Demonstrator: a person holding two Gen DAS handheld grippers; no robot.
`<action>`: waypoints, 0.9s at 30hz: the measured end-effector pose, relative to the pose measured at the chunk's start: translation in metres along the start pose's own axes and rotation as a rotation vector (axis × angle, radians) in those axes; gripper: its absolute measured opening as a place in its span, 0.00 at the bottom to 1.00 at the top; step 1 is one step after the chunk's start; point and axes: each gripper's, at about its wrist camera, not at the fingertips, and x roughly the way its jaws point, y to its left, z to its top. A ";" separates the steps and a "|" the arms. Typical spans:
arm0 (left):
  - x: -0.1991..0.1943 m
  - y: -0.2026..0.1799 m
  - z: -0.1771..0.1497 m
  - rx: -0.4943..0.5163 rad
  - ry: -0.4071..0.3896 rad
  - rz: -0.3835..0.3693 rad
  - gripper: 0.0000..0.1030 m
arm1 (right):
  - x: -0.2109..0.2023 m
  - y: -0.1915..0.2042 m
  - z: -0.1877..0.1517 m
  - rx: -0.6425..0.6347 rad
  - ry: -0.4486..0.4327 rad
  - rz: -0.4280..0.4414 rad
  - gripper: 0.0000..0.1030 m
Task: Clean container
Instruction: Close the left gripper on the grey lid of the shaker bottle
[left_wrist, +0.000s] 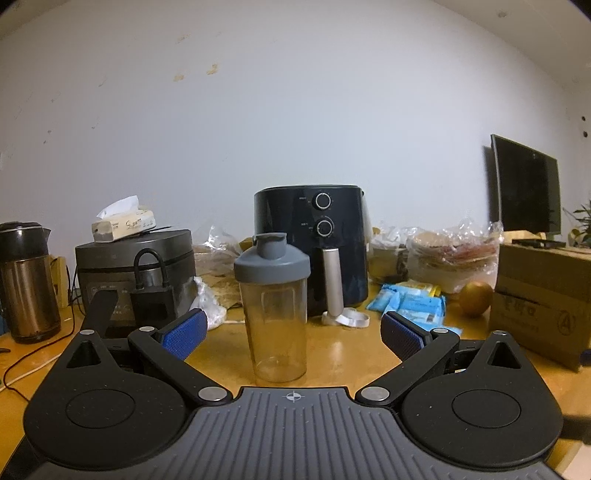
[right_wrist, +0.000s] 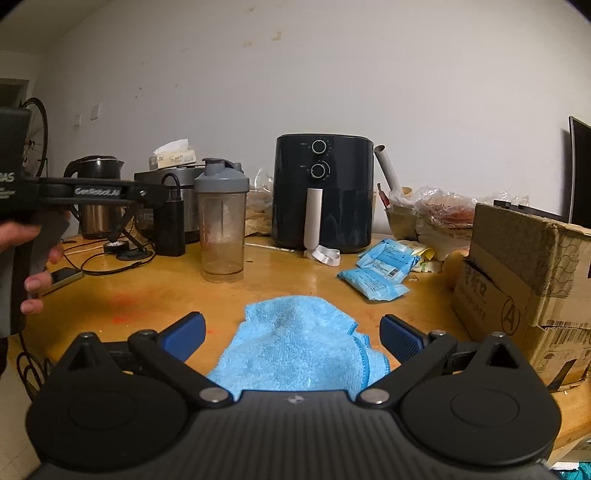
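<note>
Two grippers hover, both spread wide and empty. The left gripper faces a lidded shaker bottle standing between its fingers. A blue cloth lies under the right gripper.

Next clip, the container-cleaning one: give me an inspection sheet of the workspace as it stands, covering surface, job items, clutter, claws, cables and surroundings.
Surface: wooden table, glossy, faint red marks at left.
Job's things: shaker bottle upright, grey lid on, looks empty; blue cloth crumpled flat on the table.
Clutter: air fryer, rice cooker with tissue box on top, kettle, blue packets, cardboard box, phone.
Claws: left claw open, bottle between its fingers, untouched; right claw open above the cloth.
Cables: black cables at left near the phone.
Surroundings: white wall, monitor at right.
</note>
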 end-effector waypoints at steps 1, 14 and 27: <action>0.002 0.000 0.001 -0.004 0.000 0.006 1.00 | 0.000 0.000 0.000 0.000 0.000 0.004 1.00; 0.030 0.005 0.005 -0.029 0.020 0.090 1.00 | 0.004 0.003 -0.002 -0.012 0.053 -0.061 1.00; 0.057 0.018 0.012 -0.044 0.041 0.113 1.00 | -0.002 0.008 -0.003 -0.024 0.054 -0.039 1.00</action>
